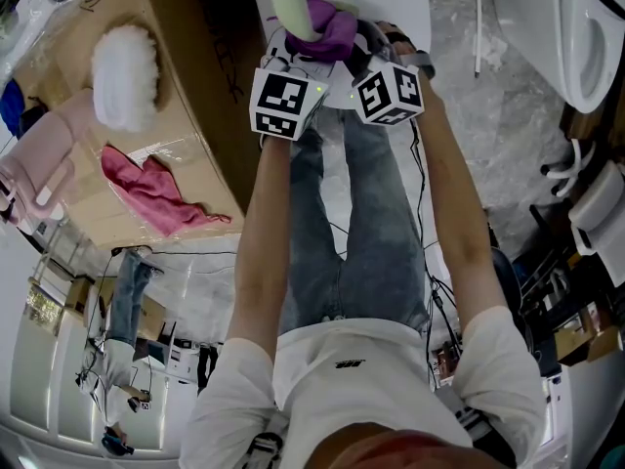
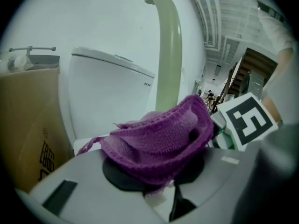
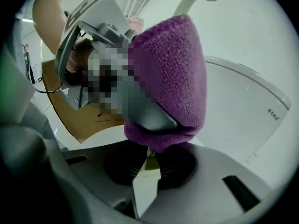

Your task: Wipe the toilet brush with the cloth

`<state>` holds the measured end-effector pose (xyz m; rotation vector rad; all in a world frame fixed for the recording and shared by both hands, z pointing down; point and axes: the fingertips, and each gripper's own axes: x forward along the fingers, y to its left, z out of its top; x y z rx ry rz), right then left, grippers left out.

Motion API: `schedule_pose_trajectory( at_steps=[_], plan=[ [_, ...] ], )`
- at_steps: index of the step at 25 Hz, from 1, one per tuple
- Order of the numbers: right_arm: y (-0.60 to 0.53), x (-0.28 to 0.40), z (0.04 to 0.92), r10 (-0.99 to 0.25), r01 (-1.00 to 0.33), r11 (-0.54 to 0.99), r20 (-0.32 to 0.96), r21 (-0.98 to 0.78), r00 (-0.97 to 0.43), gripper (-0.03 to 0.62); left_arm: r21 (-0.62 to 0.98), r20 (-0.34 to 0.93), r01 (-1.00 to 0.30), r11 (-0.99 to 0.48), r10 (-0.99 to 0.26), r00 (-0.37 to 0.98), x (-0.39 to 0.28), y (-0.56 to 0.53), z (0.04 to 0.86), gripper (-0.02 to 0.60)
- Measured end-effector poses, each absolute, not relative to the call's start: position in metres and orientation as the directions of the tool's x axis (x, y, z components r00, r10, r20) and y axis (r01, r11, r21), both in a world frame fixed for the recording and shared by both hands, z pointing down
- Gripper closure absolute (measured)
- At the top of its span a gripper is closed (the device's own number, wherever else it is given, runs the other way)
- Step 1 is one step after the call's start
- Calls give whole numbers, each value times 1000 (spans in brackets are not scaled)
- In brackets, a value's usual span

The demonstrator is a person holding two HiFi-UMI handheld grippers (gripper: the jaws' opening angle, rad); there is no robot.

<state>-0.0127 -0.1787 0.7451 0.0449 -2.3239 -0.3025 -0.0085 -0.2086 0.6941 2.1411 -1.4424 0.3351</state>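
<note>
- The white toilet (image 2: 107, 92) fills the background of my left gripper view. A cardboard box (image 2: 28, 139) stands just beside it on the left.
- The toilet brush (image 2: 169, 45) rises in front of the toilet. All I see of it is a pale green handle with a curved top.
- The purple cloth (image 2: 159, 139) is bunched around that handle, low down. I judge the wiping to be under way. The long stretch of handle above the cloth is bare, and I cannot say whether it has been wiped.
- My left hand-held gripper (image 2: 156, 183) is closed on the cloth, which spills over both jaws.
- My right hand-held gripper (image 3: 148, 164) is clamped to a narrow gap on the handle just below the cloth. I judge it is steadying the brush.
- The brush head shows in no view. The cloth covers the left jaw tips and the part of the handle it touches, and I can make out no dirt or wetness.
</note>
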Motion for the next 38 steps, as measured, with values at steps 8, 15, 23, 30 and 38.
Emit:
schedule_pose_trajectory(
  at_steps=[8,15,23,30,38],
  plan=[
    [-178,-13,745,-125,64,970,711,233,-692,545,260,523,-921,-292,-759,388,-11,-205,680,460],
    [-179,-12,744,-119,64,973,721,222,-683,545,264,459,-916,-301,-797,394,-18,-207,625,460],
    [-180,-12,743,-106,71,976,735,206,-670,545,272,399,-917,-292,-833,383,-29,-218,566,460],
    [-179,-12,743,-98,77,977,743,198,-662,545,292,337,-915,-277,-866,370,-39,-224,530,436],
    [-179,-13,741,-75,55,988,767,142,-637,537,302,288,-925,-231,-903,320,-50,-216,490,402]
  ],
)
